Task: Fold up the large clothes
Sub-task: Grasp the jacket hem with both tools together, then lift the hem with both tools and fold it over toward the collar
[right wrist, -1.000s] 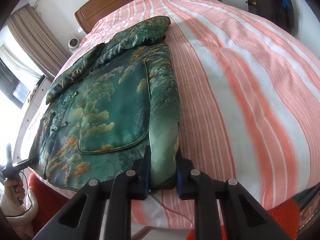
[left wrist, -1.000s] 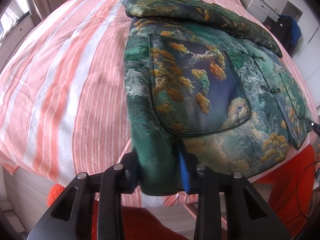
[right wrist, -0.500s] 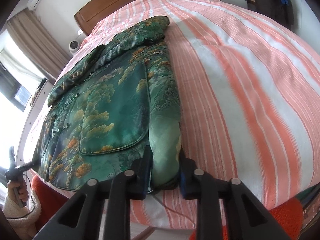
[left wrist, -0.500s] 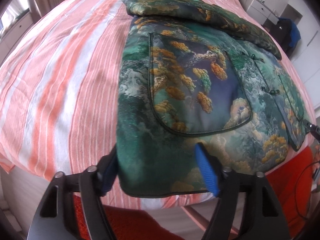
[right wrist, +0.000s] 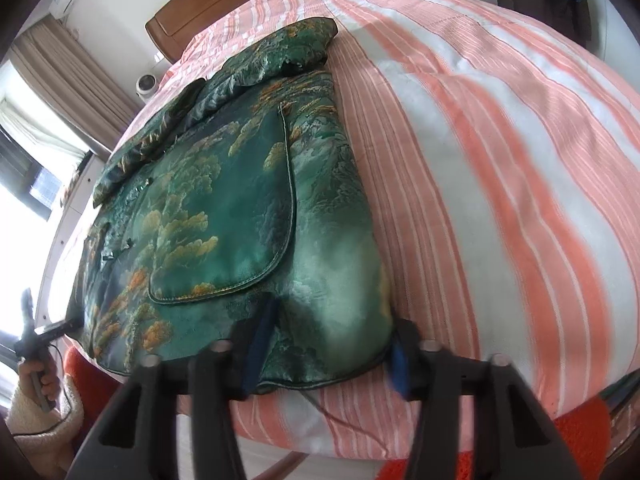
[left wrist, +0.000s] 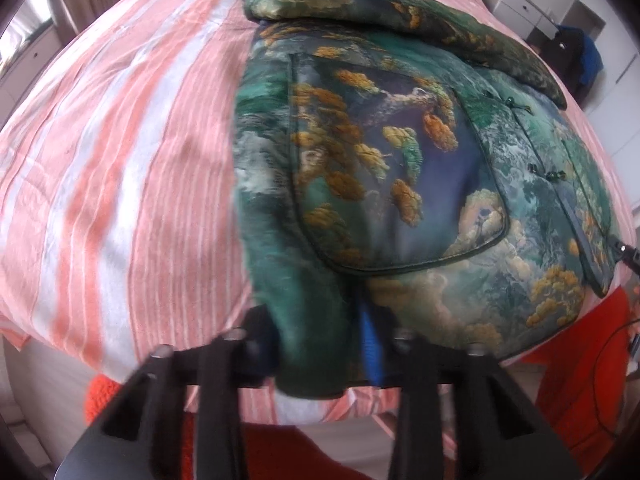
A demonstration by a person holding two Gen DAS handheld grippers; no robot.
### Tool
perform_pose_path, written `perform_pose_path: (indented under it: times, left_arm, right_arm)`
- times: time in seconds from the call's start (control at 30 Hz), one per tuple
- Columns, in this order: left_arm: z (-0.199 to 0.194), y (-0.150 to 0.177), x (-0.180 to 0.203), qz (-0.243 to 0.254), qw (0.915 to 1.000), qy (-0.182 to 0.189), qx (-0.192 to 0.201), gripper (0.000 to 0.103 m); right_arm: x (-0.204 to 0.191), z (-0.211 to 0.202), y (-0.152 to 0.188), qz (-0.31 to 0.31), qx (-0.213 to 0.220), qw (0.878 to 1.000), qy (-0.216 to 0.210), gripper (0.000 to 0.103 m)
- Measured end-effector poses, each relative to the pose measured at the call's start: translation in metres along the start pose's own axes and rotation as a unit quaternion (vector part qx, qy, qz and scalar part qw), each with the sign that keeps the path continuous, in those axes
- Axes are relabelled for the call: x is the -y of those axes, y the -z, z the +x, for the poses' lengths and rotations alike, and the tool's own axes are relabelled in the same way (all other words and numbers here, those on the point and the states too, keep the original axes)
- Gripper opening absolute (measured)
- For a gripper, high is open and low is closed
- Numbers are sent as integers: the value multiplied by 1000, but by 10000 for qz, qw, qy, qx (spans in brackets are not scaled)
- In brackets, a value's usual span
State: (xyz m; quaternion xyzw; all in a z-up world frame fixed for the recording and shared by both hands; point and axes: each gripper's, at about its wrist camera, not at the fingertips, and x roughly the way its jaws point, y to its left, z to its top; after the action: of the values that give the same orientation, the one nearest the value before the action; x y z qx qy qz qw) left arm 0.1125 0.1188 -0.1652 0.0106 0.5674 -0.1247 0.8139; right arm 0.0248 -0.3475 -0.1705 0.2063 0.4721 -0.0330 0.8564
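A green padded jacket (left wrist: 392,168) with gold tree patterns lies flat on the striped bed, a sleeve folded across its far end. My left gripper (left wrist: 320,344) is shut on the jacket's near hem corner, cloth bunched between its fingers. In the right wrist view the jacket (right wrist: 224,216) lies left of centre. My right gripper (right wrist: 324,344) is open, its fingers spread on either side of the other hem corner, which lies flat between them.
The bed (left wrist: 120,160) has a pink and white striped cover with bare room left of the jacket, and right of it in the right wrist view (right wrist: 500,160). A wooden headboard (right wrist: 240,0) is far back. An orange-red rug (left wrist: 580,380) lies below the bed edge.
My left gripper opened half a second ago and has closed again on the hem. My right gripper, shut on the hem before, has opened and let the corner go.
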Motion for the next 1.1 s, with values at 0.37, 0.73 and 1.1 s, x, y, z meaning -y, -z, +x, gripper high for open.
perform_pose_path:
  times: [0.37, 0.73, 1.1]
  left_arm:
    - [-37, 15, -4, 306, 9993, 220, 83, 11]
    - [-14, 20, 0, 367, 9993, 92, -27, 64]
    - [-38, 0, -19, -128, 9973, 723, -11, 9]
  right_arm:
    - [-6, -25, 13, -256, -115, 9996, -40, 12]
    - [17, -14, 20, 190, -418, 9981, -399, 32]
    - [21, -27, 10, 231, -865, 9914, -951, 12]
